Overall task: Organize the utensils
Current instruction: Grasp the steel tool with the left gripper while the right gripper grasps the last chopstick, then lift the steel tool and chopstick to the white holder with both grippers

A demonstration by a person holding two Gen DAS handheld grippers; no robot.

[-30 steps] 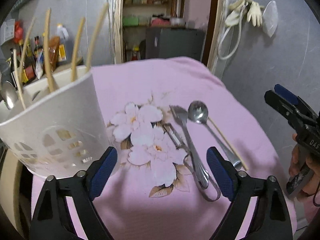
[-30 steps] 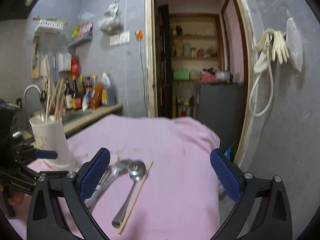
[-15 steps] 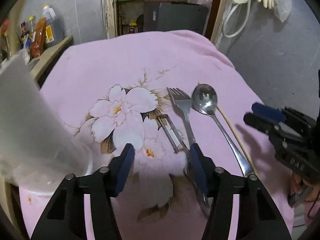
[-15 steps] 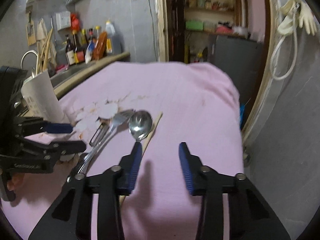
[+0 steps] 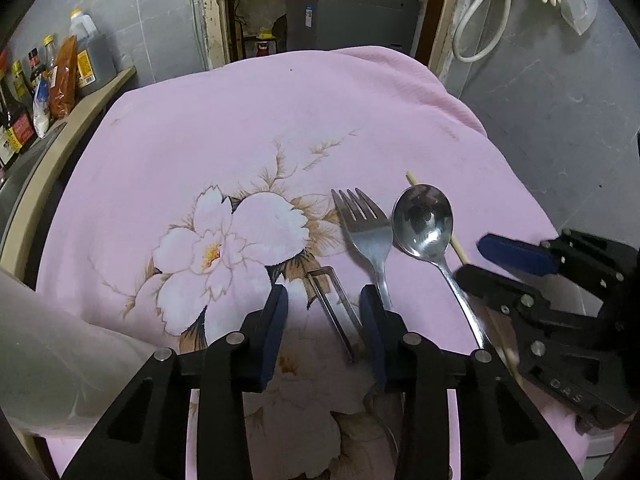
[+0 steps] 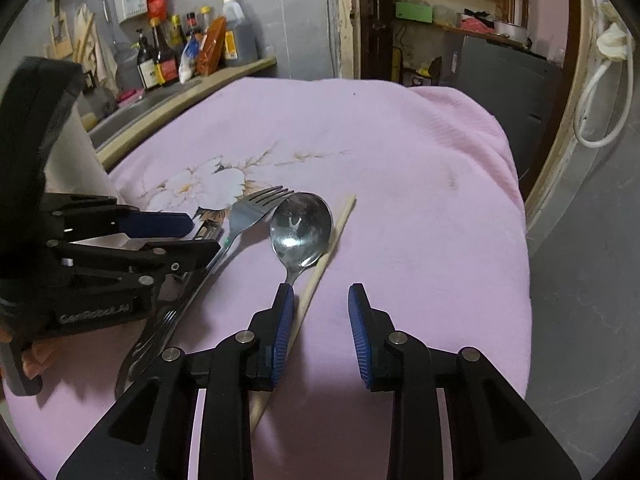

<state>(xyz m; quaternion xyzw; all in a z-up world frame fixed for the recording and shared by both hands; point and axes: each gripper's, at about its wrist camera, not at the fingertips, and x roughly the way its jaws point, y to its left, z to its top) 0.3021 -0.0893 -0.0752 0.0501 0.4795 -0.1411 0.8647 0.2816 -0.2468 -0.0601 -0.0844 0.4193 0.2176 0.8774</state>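
while both grippers leaned down over the pink cloth [image 5: 248,128], the spoon [image 5: 425,222] lay in the middle of the row of tools, so every place here is told from the spoon. the fork [image 5: 366,228] lay just beside the spoon on its flower side, and the metal peeler [image 5: 332,308] lay past the fork. the chopstick [image 6: 324,264] lay just beside the spoon on the other side, partly under its bowl. all four long things pointed the same way, with their handles toward the person.

the left gripper [image 5: 322,328] sat on the fork side of the spoon. its jaws were closing and about a third open. the peeler was between them and the fork's handle ran close by one blue pad [image 5: 370,332]. it might have been touching the fork, but the view was too poor to tell. it did not hold anything yet.

the right gripper [image 6: 320,320] sat on the chopstick side of the spoon. its jaws were closing too, and only bare cloth was between them. the chopstick and the spoon's handle passed just outside one pad [image 6: 282,328].

so the right gripper was nearer the spoon and chopstick, and it likely needed to slide a little toward the spoon. the white holder [image 5: 48,344] stood well apart from the spoon, past the flowers.
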